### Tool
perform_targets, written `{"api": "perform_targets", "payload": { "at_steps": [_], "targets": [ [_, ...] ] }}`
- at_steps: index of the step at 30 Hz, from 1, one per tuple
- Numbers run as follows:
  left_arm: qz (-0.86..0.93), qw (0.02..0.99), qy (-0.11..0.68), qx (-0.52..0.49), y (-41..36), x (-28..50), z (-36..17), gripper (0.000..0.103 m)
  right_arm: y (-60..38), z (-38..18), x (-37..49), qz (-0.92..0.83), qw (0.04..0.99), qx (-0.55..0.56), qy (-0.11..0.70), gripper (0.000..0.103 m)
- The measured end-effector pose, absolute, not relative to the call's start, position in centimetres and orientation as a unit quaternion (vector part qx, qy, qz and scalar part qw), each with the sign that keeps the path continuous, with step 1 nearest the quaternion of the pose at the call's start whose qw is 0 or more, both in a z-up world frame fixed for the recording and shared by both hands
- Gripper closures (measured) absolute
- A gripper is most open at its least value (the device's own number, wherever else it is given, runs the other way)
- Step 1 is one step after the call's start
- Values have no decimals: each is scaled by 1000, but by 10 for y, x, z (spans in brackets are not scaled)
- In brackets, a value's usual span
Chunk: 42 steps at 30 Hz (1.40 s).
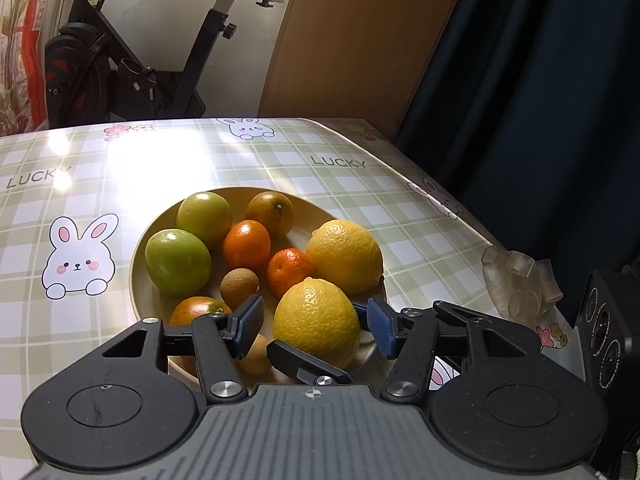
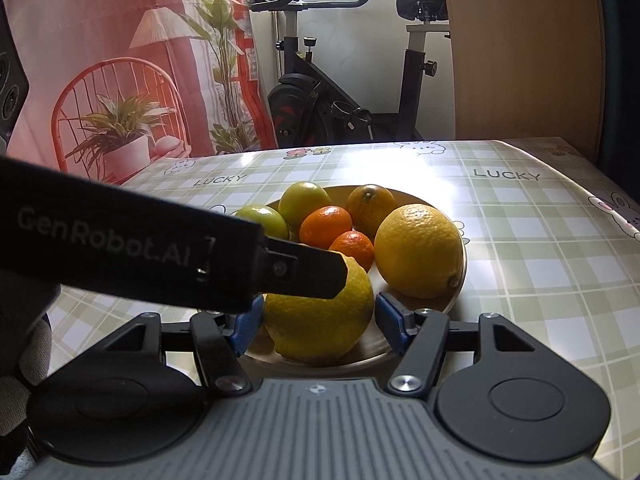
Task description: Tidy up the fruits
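Observation:
A beige plate [image 1: 312,210] on the checked tablecloth holds several fruits. Among them are two green ones [image 1: 178,260], small oranges [image 1: 246,244], a little brown fruit [image 1: 240,288] and a big lemon [image 1: 346,256]. A second lemon [image 1: 316,320] [image 2: 316,320] lies at the plate's near rim. My right gripper [image 2: 320,326] has its blue pads against both sides of it. My left gripper [image 1: 316,326] straddles the same lemon, open, with small gaps at each pad. One left finger [image 2: 304,272] crosses over the lemon's top. A right finger [image 1: 304,364] shows under the lemon.
A clear plastic piece [image 1: 520,284] lies at the table's right edge. Beyond the far edge stand an exercise bike [image 1: 120,60], a wooden panel [image 1: 360,40] and a dark curtain [image 1: 540,80]. Bare cloth [image 1: 280,156] lies behind and left of the plate.

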<state>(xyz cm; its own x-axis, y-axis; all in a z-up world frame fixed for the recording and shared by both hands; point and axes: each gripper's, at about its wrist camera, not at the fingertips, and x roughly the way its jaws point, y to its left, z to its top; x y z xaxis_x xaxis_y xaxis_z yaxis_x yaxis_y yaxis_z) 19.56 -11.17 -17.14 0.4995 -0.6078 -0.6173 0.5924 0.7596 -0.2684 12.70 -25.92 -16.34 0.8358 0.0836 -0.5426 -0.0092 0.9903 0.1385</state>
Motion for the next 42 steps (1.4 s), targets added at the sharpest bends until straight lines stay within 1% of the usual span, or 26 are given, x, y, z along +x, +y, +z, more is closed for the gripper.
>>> {"api": "perform_targets", "payload": {
  "at_steps": [2, 3, 4, 7, 14, 17, 21, 29, 33, 36, 42],
  "targets": [
    [-340, 876, 342, -20, -104, 192, -163, 30, -260, -160, 127, 21, 957, 63, 281, 23],
    [-336, 880, 335, -23, -101, 190, -160, 22, -260, -158, 127, 20, 958, 61, 279, 21],
    [-329, 885, 327, -29, -96, 189, -156, 16, -260, -156, 127, 18, 959, 60, 277, 18],
    [-303, 901, 307, -40, -82, 185, -143, 12, -260, -150, 125, 14, 960, 54, 273, 11],
    [-254, 927, 271, -46, -57, 169, -117, 9, -255, -128, 115, 16, 967, 64, 246, 0],
    [-228, 938, 257, -42, -49, 161, -104, 9, -254, -114, 113, 24, 964, 72, 255, 0],
    [-199, 949, 241, -45, -37, 150, -88, 8, -245, -94, 110, 18, 961, 56, 270, 0],
    [-141, 967, 207, -38, -14, 121, -50, 6, -226, -45, 83, 17, 971, 28, 235, 0],
    [-122, 976, 181, -29, -7, 103, -32, 0, -216, -23, 72, 3, 975, 13, 223, 0],
    [-117, 978, 168, -27, -3, 93, -20, 0, -211, -11, 64, 6, 977, 14, 212, 0],
    [-106, 980, 168, -21, 3, 80, -3, 0, -210, 8, 52, 1, 980, 19, 196, 0]
  ]
}}
